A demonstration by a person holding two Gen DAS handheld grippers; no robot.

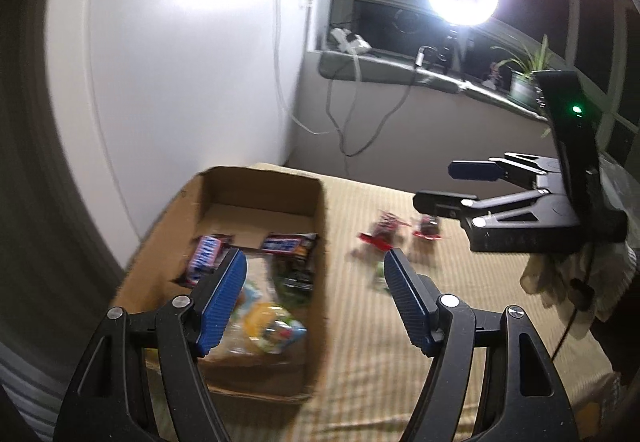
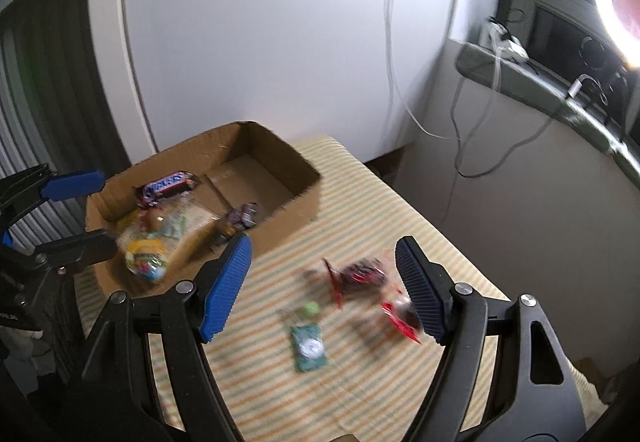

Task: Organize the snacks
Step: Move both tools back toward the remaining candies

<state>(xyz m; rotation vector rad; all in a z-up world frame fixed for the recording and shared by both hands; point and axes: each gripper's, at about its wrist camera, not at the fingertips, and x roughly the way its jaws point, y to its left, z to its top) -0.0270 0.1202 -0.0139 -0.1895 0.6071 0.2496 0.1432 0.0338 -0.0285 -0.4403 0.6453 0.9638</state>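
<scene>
- Right gripper (image 2: 322, 284) – fingers spread, nothing between them – hangs over the loose red-wrapped candies (image 2: 362, 274) and the green packet (image 2: 308, 348) on the striped tablecloth (image 2: 420, 209).
- Left gripper (image 1: 314, 300), also spread and empty, sits over the cardboard box (image 1: 260, 181) edge.
- The right hand looks nearer; the box lies to the candies' left.

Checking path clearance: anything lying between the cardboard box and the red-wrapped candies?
Nothing: only bare striped tablecloth between the brown cardboard box and red-wrapped candies, per the right wrist view.

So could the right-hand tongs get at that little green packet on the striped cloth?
Probably yes. The green packet lies alone on the striped cloth, apart from the red-wrapped sweets. The right tongs hang open and empty above it, with nothing between.
</scene>
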